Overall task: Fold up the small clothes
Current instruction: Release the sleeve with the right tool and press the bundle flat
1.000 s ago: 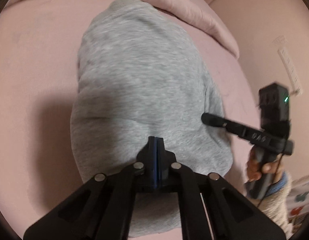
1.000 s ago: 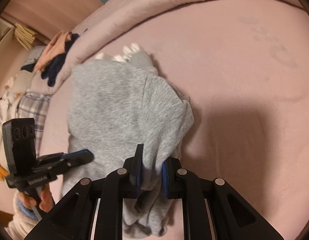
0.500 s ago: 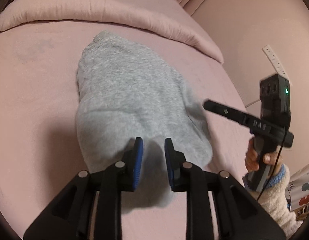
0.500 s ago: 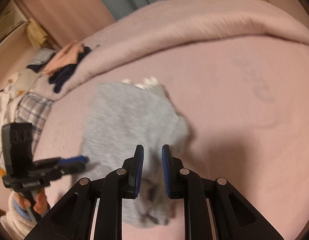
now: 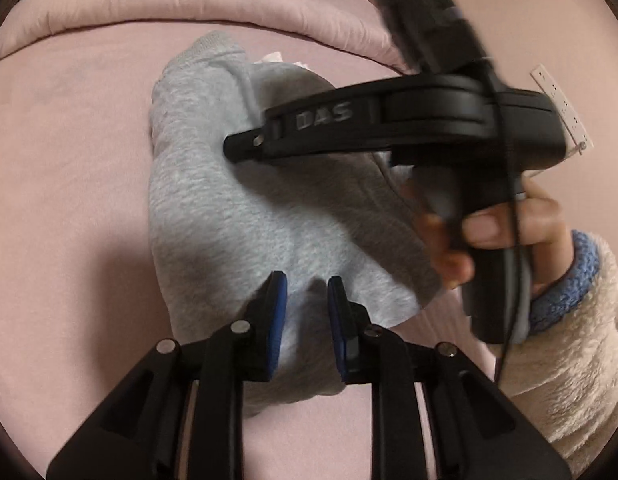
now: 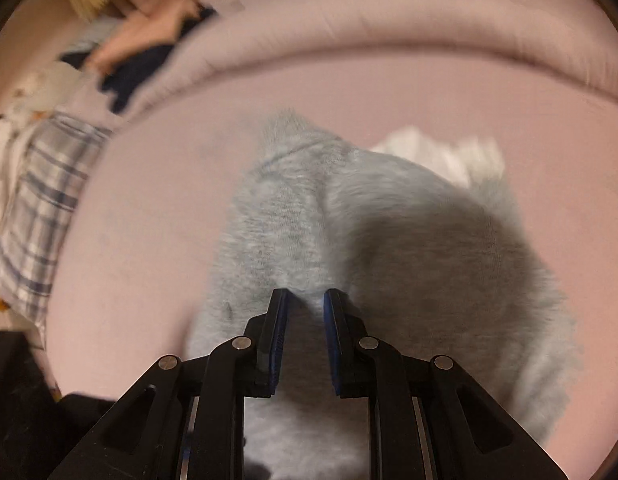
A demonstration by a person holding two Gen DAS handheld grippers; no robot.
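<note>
Grey garment (image 5: 237,216) lies beneath both empty grippers' slightly parted fingers (image 5: 277,308), the left closing.

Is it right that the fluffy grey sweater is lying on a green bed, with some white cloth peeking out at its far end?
Not quite: the bed is pink, not green. The right wrist view shows it plainly, with the grey sweater lying on the pink sheet and the white cloth peeking out at its far end, just as you said.

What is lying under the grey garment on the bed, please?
The grey garment lies on the pink bed sheet. Something white sticks out at its far edge; the rest is covered.
</note>
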